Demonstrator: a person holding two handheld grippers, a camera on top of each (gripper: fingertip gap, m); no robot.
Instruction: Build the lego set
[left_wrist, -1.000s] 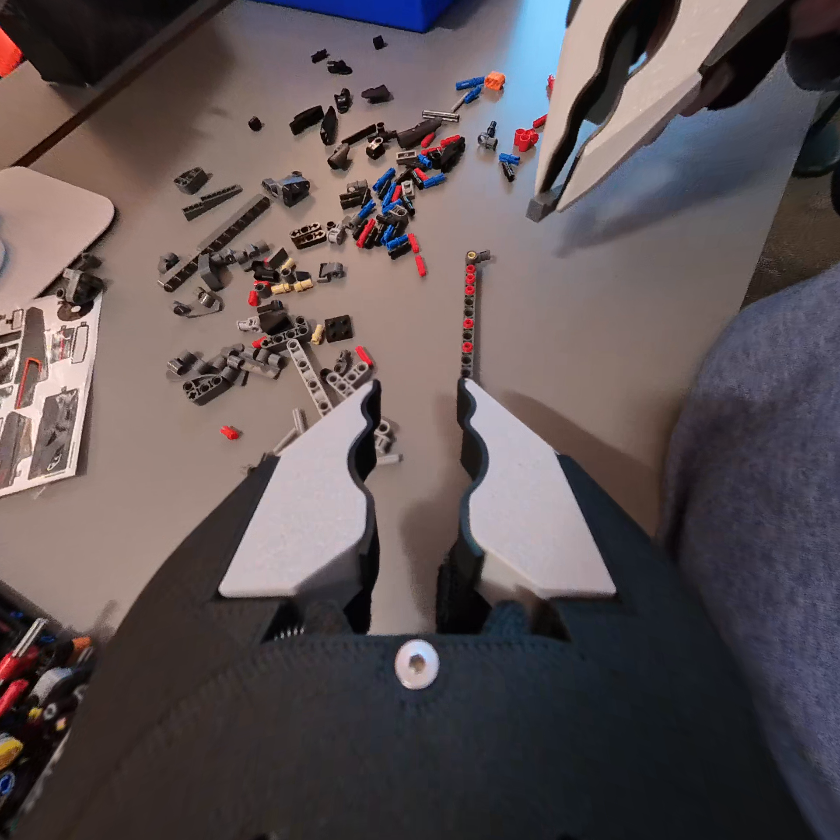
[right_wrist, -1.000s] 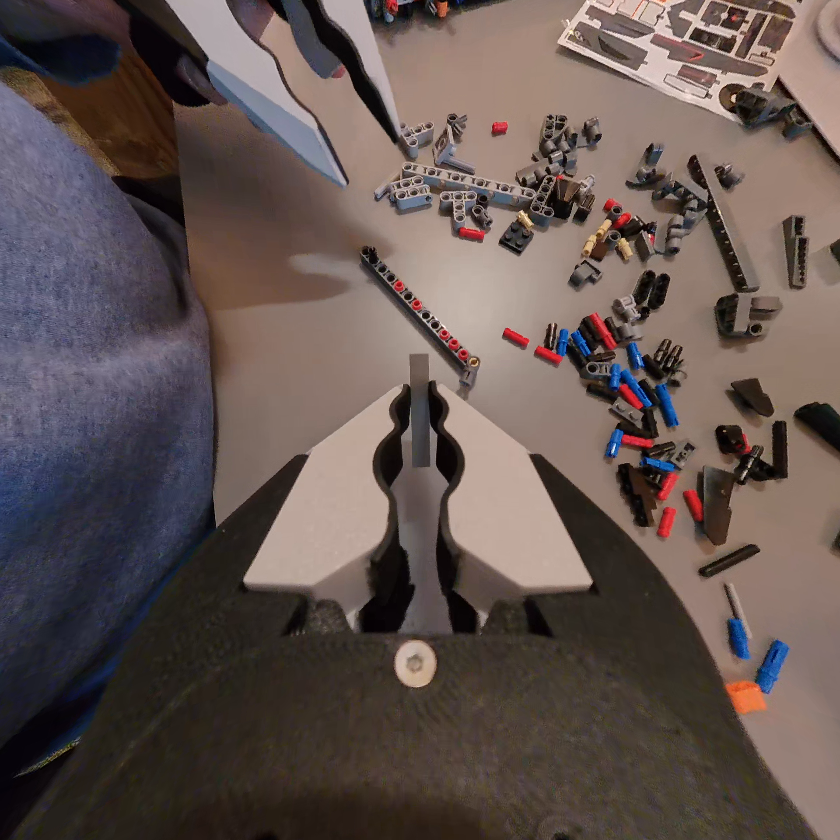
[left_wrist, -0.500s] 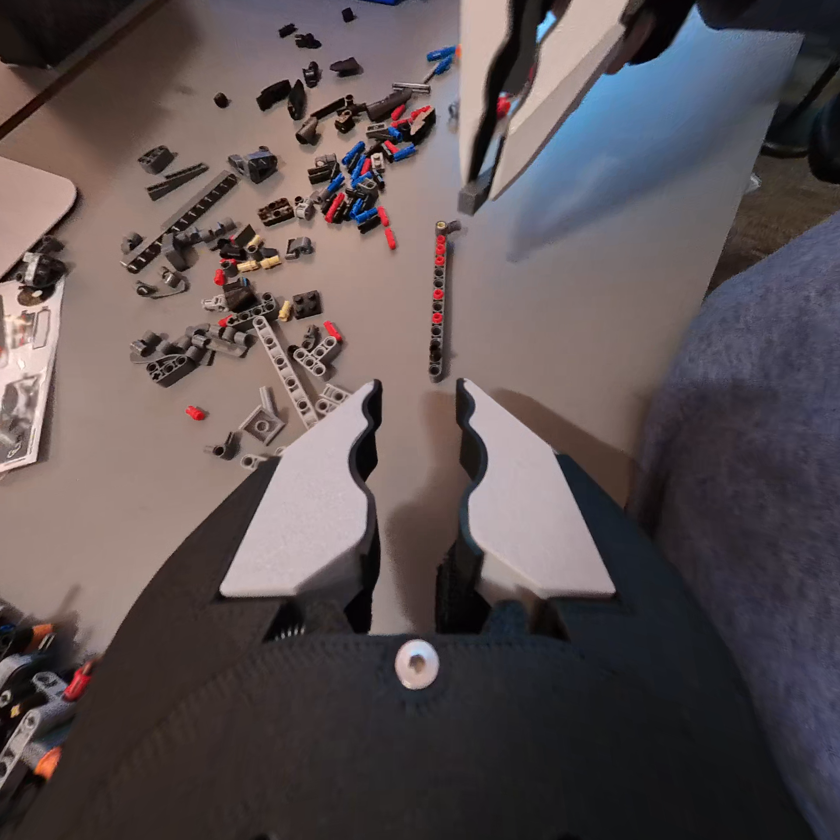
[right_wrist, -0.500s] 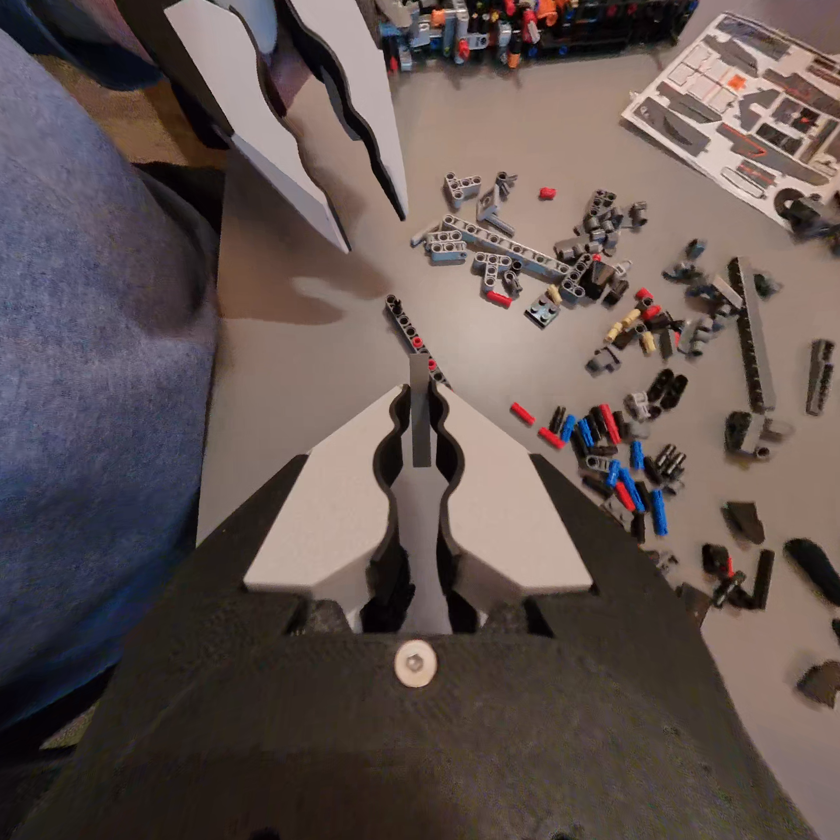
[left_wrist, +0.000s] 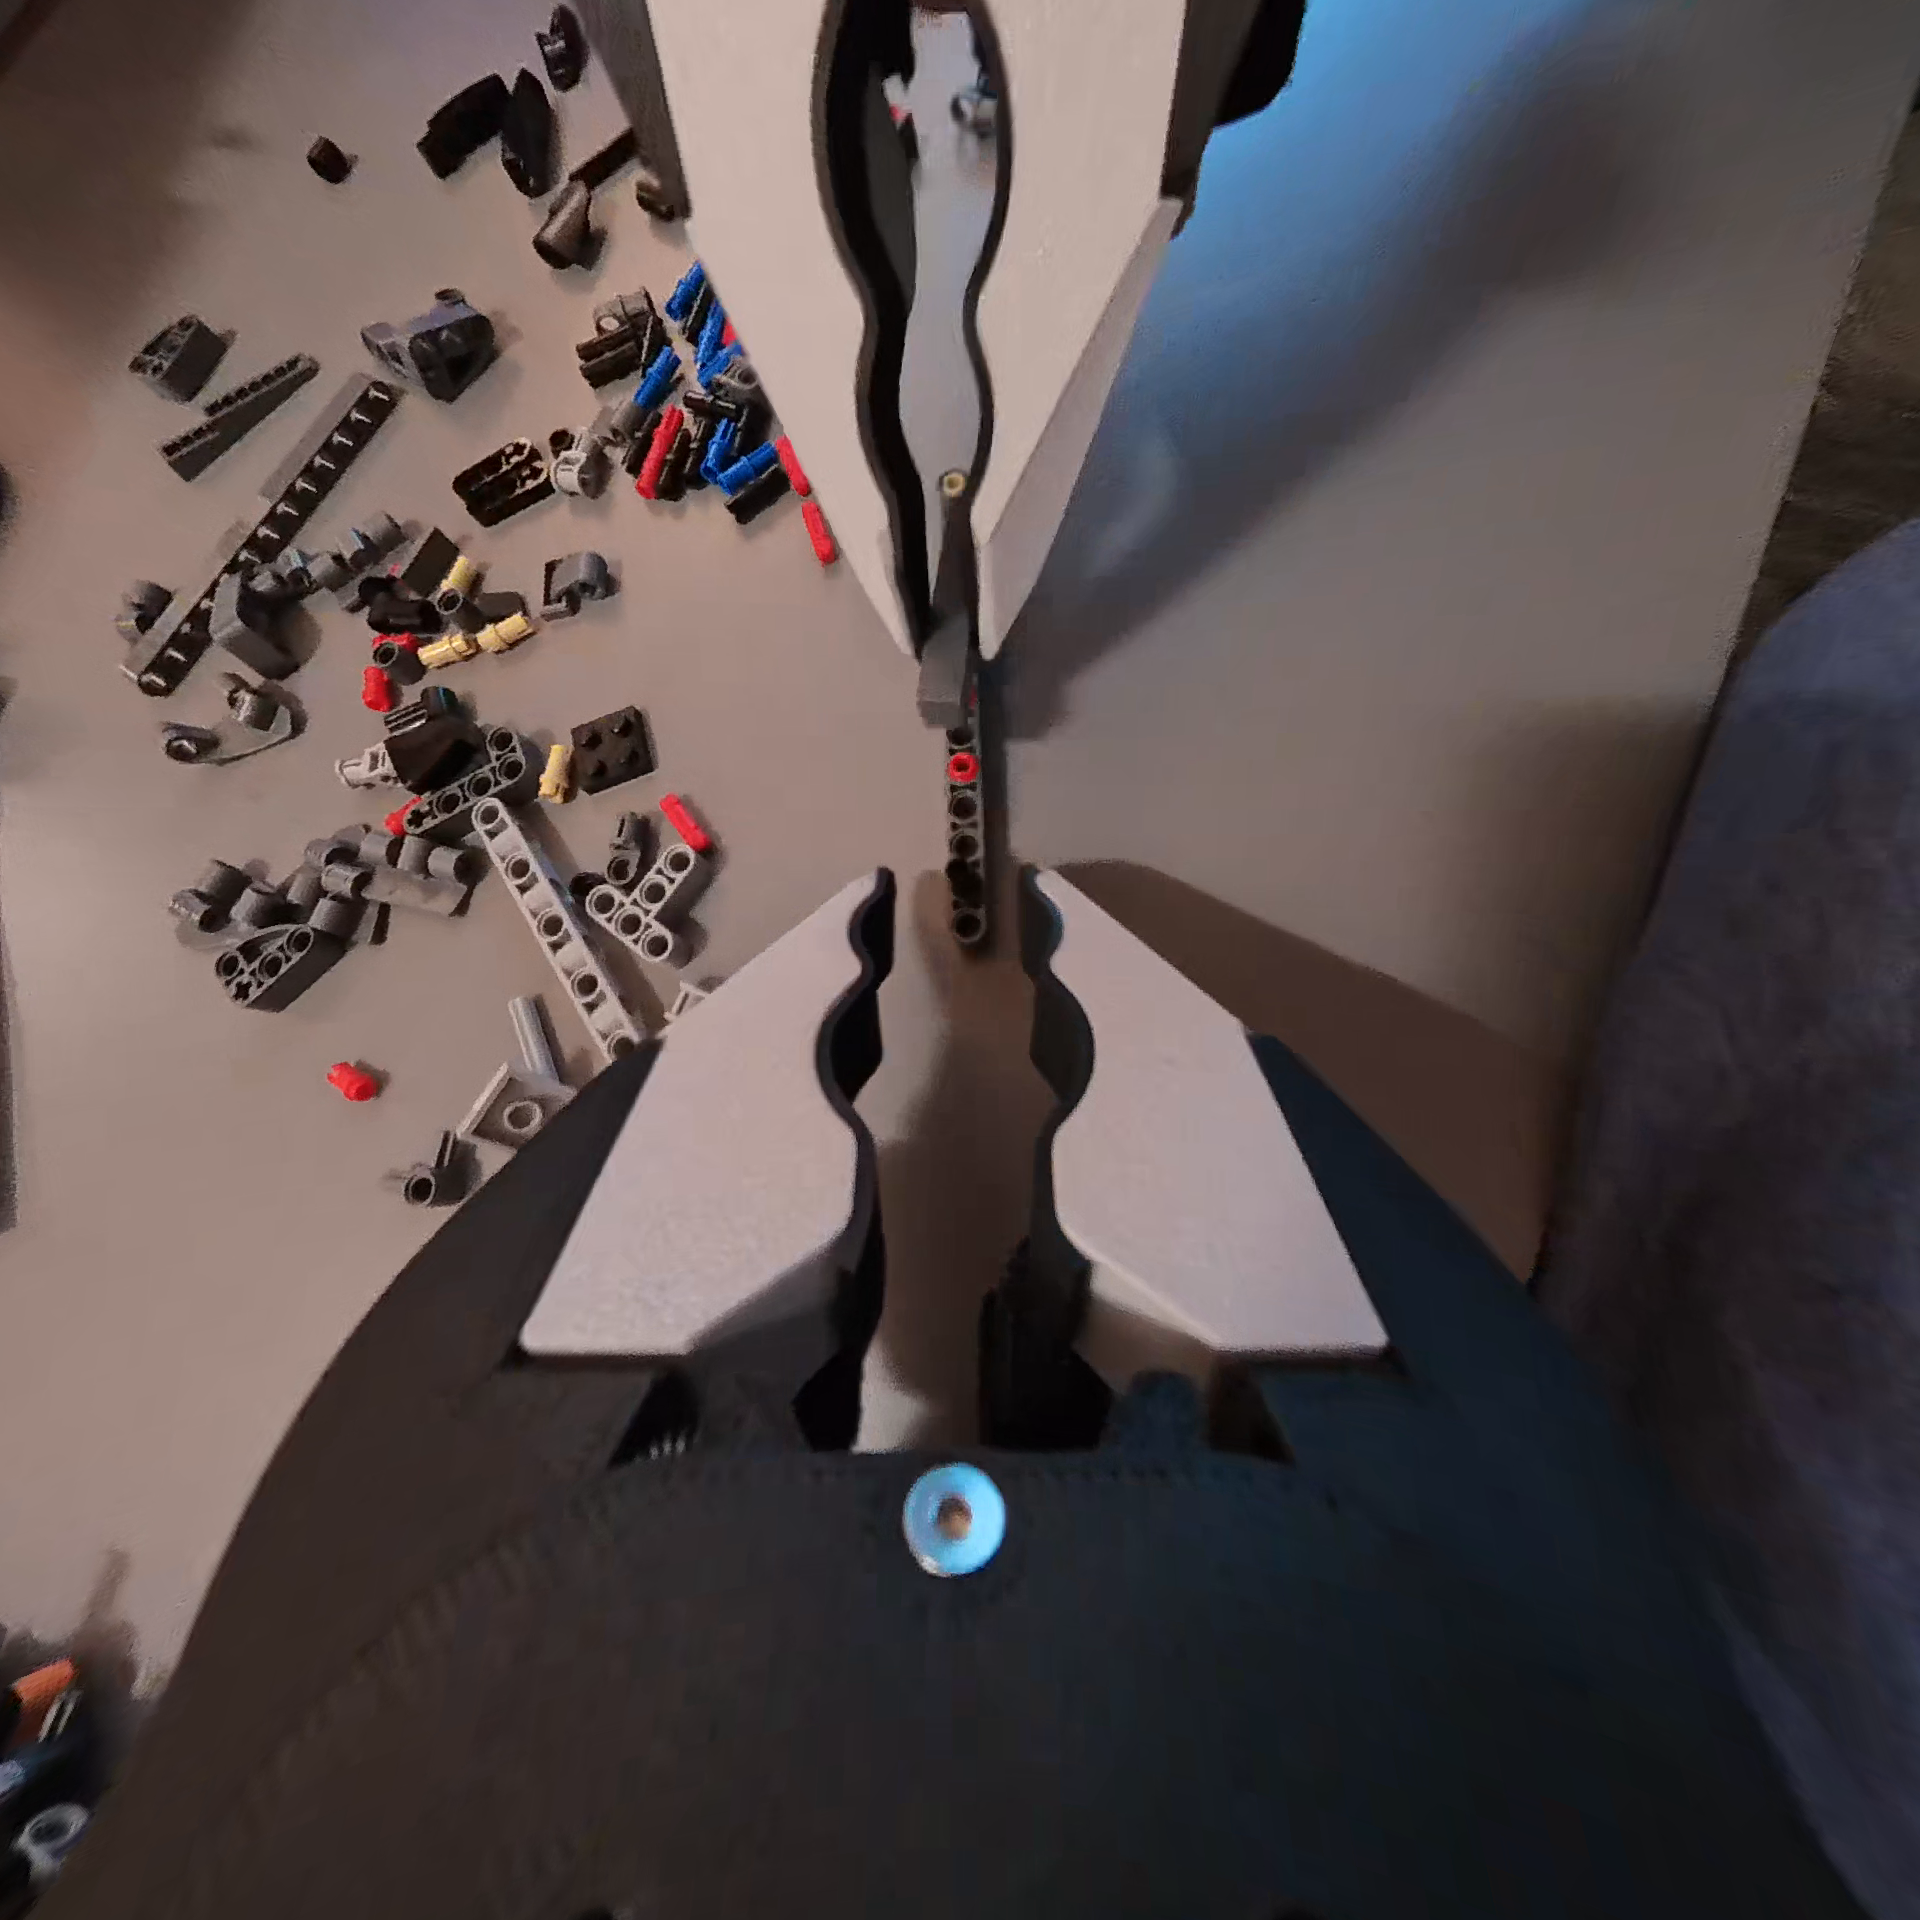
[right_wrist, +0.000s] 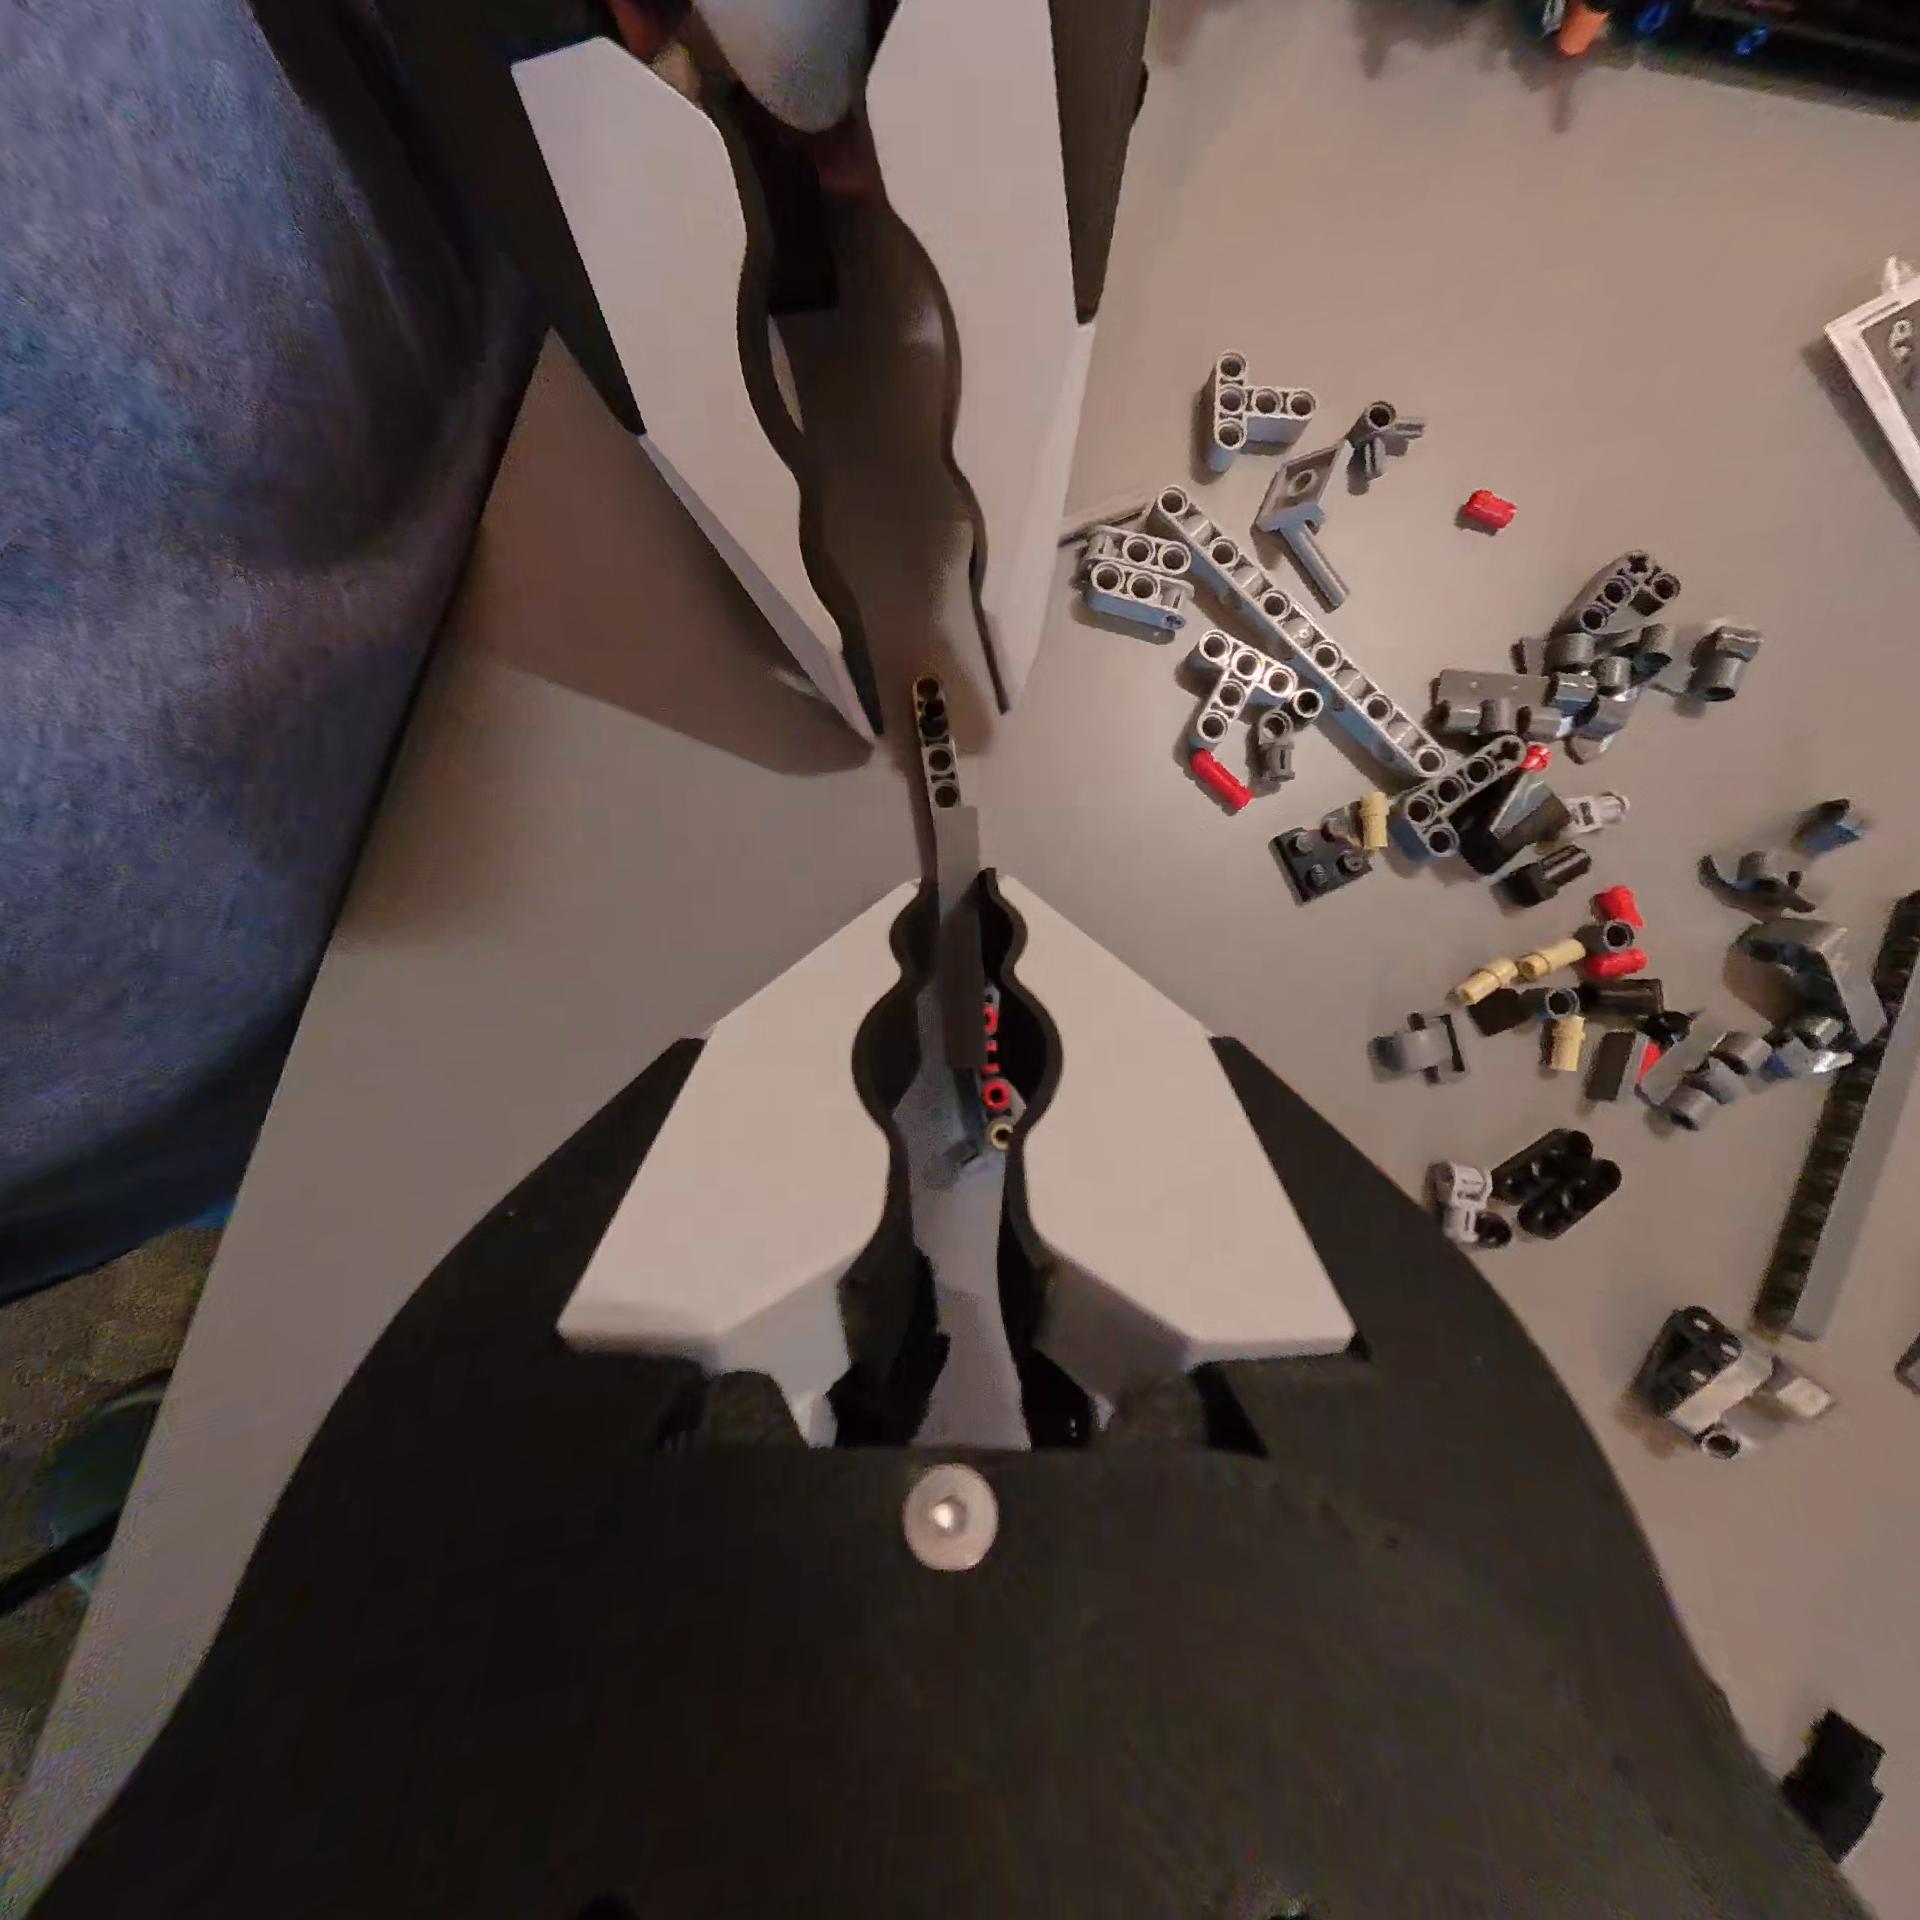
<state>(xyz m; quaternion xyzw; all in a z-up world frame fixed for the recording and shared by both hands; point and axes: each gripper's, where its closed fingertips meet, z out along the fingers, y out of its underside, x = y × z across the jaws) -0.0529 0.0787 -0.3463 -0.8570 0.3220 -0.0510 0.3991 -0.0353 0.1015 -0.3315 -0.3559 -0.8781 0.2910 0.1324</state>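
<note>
My left gripper (left_wrist: 958, 904) has matt, grainy grey plastic fingers (left_wrist: 727, 1122) on a ribbed black body. The table (left_wrist: 1351, 623) looks smooth and matt. The loose bricks (right_wrist: 1299, 623) are glossy plastic; my sleeve (right_wrist: 208, 520) is soft fleecy cloth.

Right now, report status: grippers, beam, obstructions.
Left gripper open, straddling the near end of the long black beam. Right gripper shut on a grey piece, over the beam. Loose parts off to one side.

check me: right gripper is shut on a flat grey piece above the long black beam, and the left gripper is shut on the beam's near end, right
Not quite. The left gripper is open, its fingers either side of the long black beam without clamping it, as the left wrist view shows. The right gripper is indeed shut on the flat grey piece.
</note>
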